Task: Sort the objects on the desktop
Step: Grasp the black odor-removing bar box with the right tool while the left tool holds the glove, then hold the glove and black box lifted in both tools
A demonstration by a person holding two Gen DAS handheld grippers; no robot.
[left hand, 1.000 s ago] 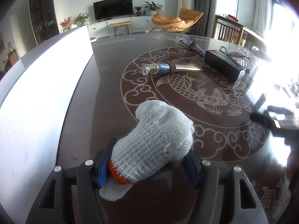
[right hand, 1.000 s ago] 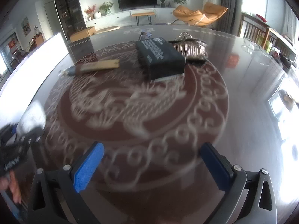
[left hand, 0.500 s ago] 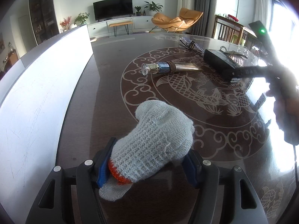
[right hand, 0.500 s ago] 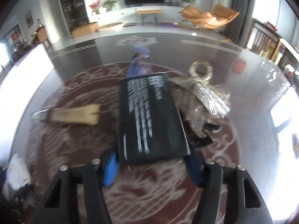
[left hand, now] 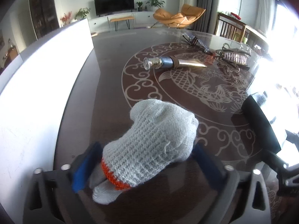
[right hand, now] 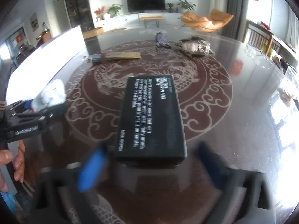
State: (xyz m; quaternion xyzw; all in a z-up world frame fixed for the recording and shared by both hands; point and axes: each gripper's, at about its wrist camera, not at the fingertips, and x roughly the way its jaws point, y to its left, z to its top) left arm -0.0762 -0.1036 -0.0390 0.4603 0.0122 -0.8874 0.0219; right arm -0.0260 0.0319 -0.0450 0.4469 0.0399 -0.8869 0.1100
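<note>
patterned tabletop (right hand: 214,85) is carrying both grippers: left gripper (left hand: 145,165) fingers are opening around a knitted glove (left hand: 155,141); right gripper (right hand: 149,165) fingers are opening around a black box (right hand: 151,119).

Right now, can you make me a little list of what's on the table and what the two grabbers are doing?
table: dark brown top with pale fish and cloud patterns
glove: grey knitted, orange cuff, lying between the left gripper's fingers
left gripper: jaws opening, pads off the glove
black box: white lettering, lying flat between the right gripper's fingers
right gripper: jaws opening, blurred, pads apart from the box
tube: gold with silver cap, farther back
hair clip: silvery, far right
</note>
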